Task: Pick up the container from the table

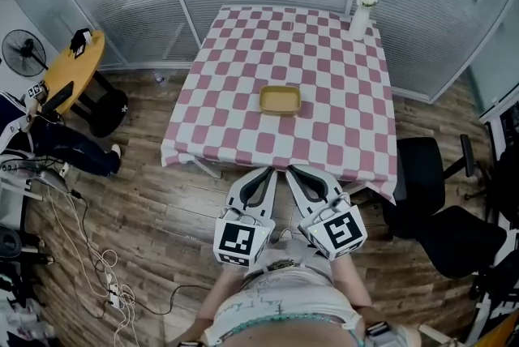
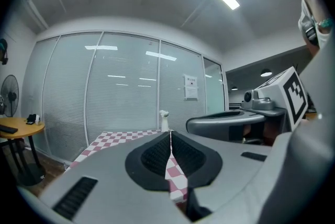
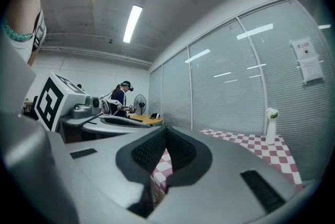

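Observation:
A shallow yellow container (image 1: pixel 280 100) sits near the middle of a table (image 1: pixel 243 139) covered in a pink-and-white checked cloth. My left gripper (image 1: pixel 268 169) and right gripper (image 1: pixel 289 169) hover side by side just short of the table's near edge, both pointing level toward it, well short of the container. Each has its jaws pressed together with nothing between them. In the left gripper view the left gripper (image 2: pixel 170 133) shows only a thin slit over the checked cloth; in the right gripper view the right gripper (image 3: pixel 166 129) looks the same. The container is hidden in both gripper views.
A white vase with flowers (image 1: pixel 362 10) stands at the table's far right corner. A black office chair (image 1: pixel 430 175) is right of the table, a round yellow side table (image 1: pixel 75 68) and a fan (image 1: pixel 23 52) to the left. Cables (image 1: pixel 97 272) lie on the wooden floor. Glass partitions close the back.

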A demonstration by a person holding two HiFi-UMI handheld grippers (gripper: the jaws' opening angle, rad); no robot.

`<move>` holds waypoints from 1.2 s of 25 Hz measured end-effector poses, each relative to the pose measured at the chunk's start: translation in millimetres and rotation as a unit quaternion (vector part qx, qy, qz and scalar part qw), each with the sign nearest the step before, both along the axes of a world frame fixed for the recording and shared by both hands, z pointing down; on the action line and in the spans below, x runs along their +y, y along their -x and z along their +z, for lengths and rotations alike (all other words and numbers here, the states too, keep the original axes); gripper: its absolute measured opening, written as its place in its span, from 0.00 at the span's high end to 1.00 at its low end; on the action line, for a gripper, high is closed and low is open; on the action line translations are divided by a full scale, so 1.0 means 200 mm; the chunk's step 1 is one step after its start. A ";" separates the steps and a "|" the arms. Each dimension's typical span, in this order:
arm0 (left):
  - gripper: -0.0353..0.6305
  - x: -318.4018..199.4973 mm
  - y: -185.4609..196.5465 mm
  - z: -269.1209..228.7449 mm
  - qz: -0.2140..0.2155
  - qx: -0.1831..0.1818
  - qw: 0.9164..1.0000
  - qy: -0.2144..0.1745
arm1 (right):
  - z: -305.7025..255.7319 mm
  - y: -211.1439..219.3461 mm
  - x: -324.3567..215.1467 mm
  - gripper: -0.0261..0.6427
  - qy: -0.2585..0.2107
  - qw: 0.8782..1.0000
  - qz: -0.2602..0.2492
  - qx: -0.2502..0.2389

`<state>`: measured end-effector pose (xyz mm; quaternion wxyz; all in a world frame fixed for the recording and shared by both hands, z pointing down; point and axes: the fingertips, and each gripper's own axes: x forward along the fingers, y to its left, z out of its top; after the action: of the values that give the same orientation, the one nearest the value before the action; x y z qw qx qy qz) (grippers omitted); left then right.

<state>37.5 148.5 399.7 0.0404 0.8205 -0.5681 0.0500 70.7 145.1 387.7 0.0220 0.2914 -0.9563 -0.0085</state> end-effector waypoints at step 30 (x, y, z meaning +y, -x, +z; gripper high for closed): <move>0.92 -0.73 0.55 0.06 0.154 0.009 0.988 0.012 | 0.08 0.58 -0.68 0.97 0.014 0.993 0.114 0.022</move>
<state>-73.4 1.9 411.5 0.0471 0.8979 -0.4342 0.0553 -44.4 8.3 402.9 0.0475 0.3981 -0.9161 0.0007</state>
